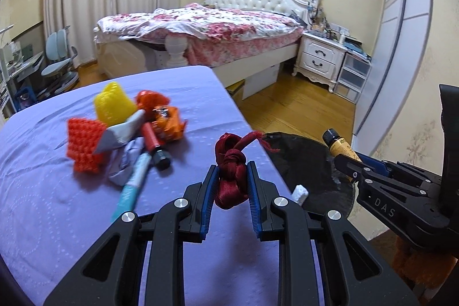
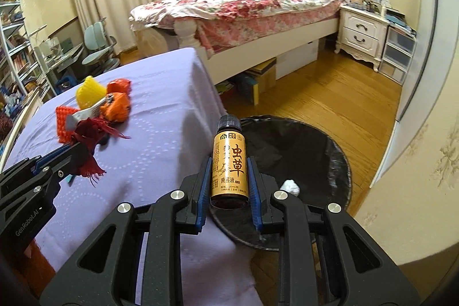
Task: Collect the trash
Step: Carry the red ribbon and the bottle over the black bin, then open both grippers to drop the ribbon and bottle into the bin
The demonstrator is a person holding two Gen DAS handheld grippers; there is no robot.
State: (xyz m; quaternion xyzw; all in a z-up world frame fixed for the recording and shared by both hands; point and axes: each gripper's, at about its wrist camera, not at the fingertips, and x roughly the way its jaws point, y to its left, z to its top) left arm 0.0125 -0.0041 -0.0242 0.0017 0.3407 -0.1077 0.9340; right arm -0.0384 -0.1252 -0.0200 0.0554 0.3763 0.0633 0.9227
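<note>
**Two pieces in hand, a heap still waiting**

Two items are heading for the round bin lined with a crinkled black plastic bag [image 2: 315, 162], which is standing on the wood floor just beside the table draped in a lilac dotted cloth [image 1: 57, 205]. The left gripper [image 1: 231, 188] is pinching a knotted dark-red satin ribbon with a frayed tail [image 1: 231, 171] between its blue pads, over the table's edge. The right gripper [image 2: 229, 179] is clamping a small brown glass bottle with a gold paper label and a ribbed black cap [image 2: 228, 162], and it is hanging at the bin's near rim.

Inside the bin a crumpled white wad [image 2: 289, 187], probably tissue, is already lying, so the collecting is under way. Much is remaining on the cloth: a yellow foam fruit net [image 1: 113, 105], a red-orange foam net [image 1: 84, 145], a crinkly orange wrapper [image 1: 167, 124], a glossy red tube with a black end [image 1: 153, 142], a pale teal tube [image 1: 134, 179] and a folded silvery foil scrap [image 1: 120, 134].
</note>
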